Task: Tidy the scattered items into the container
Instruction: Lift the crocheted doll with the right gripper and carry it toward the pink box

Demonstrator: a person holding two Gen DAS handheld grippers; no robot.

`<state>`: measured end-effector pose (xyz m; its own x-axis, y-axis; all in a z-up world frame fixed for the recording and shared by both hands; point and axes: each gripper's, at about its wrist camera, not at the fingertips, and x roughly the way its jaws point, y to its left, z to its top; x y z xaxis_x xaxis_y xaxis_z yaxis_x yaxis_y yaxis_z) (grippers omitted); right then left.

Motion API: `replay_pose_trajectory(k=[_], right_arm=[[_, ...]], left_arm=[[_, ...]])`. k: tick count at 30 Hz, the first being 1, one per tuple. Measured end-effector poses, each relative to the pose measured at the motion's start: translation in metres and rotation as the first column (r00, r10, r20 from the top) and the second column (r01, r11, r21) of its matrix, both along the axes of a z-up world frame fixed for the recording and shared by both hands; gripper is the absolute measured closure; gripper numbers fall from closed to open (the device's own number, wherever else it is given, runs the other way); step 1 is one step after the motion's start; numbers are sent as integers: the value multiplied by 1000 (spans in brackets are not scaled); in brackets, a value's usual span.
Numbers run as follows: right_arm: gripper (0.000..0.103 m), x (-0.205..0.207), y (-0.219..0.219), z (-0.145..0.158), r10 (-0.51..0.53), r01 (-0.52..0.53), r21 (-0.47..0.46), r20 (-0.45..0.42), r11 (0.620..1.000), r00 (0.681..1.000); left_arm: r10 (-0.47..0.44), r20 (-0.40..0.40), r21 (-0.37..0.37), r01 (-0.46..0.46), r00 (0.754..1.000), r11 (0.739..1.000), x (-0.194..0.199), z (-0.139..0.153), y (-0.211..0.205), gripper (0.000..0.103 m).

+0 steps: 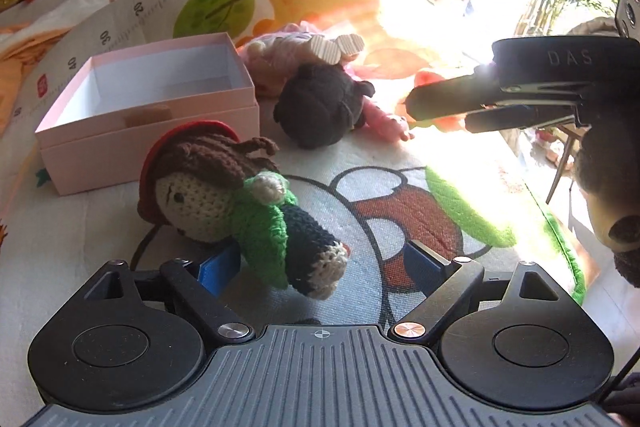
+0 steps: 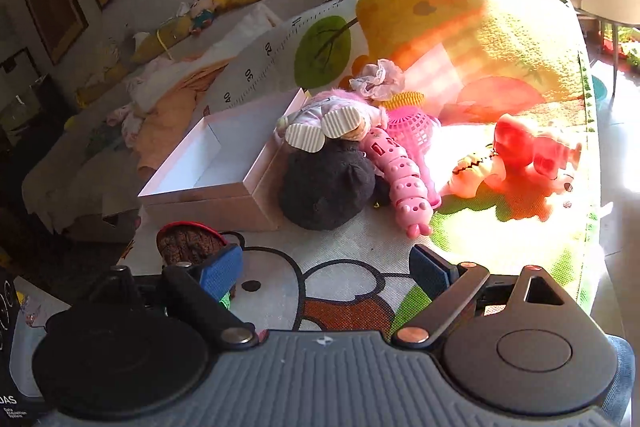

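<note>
Lying on its side on the printed mat [image 1: 400,155], the crocheted doll [image 1: 240,203] sits between the spread fingers of the left gripper [image 1: 324,267], the left pad [image 1: 218,269] beside its green body. The right gripper [image 2: 328,273] is also open, holding nothing. The pink box [image 1: 152,115] stands just behind the doll, with a dark plush toy [image 1: 320,107] beside it.

Ruler print on the mat [image 1: 120,23] – 20, 30, 40 – "DAS" on the right gripper [image 1: 440,107].
</note>
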<state>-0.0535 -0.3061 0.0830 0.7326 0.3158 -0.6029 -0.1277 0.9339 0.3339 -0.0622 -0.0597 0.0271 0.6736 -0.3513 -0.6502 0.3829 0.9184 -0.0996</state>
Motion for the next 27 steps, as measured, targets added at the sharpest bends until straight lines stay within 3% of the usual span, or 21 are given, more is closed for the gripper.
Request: replay_pose_trajectory(k=[1, 6, 18, 19, 22, 27], right_arm=[[12, -1, -1, -2, -2, 2, -16, 3, 1000, 1000], [12, 4, -4, -9, -7, 7, -22, -6, 1000, 1000], [12, 8, -12, -16, -46, 46, -47, -16, 998, 999], [12, 10, -11, -15, -40, 39, -50, -12, 998, 999], [12, 16, -1, -10, 3, -3, -52, -1, 999, 1000], [12, 34, 28, -7, 112, -113, -33, -15, 993, 994]], left_arm=[[10, 5, -4, -10, 1000, 1000, 0, 2, 0, 20], [-24, 30, 3, 24, 999, 1000, -5, 8, -5, 19], [-5, -49, 2, 5, 999, 1000, 16, -1, -23, 10], [0, -49, 18, 1, 999, 1000, 19, -4, -27, 12], [11, -54, 62, -8, 998, 998, 26, -12, -28, 31], [-54, -14, 130, 56, 998, 990, 12, -5, -12, 34]])
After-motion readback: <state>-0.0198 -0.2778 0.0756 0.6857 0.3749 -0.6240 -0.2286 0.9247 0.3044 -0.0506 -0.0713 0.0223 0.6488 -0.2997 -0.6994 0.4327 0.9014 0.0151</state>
